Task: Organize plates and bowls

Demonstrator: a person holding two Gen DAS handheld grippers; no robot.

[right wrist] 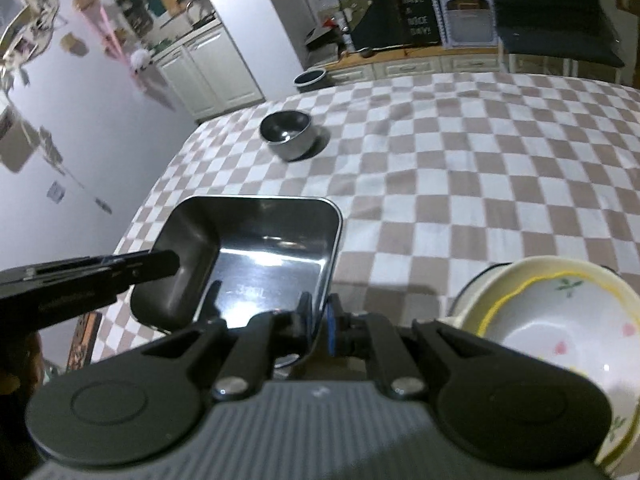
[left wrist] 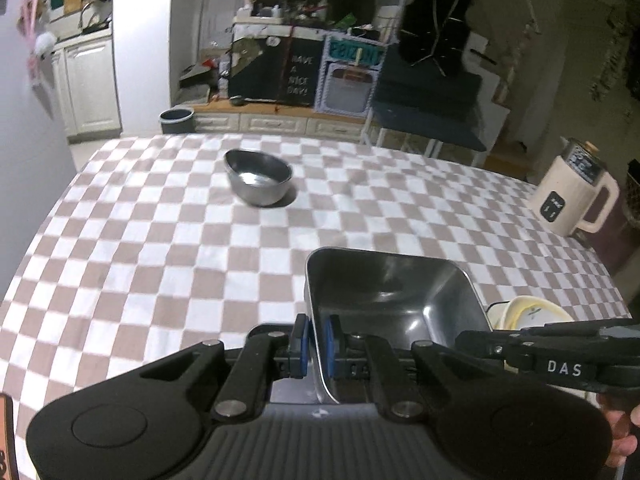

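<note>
A square steel tray is held above the checkered table by both grippers. My left gripper is shut on the tray's left wall. My right gripper is shut on the tray's right wall near its front corner. A round steel bowl sits farther back on the table; it also shows in the right wrist view. A white floral bowl with a yellow rim sits stacked on other white dishes to the right of the tray; its edge shows in the left wrist view.
The table wears a brown and white checkered cloth. A cream electric jug stands at the table's right edge. A dark bin and low cabinets lie beyond the far edge. A white wall is on the left.
</note>
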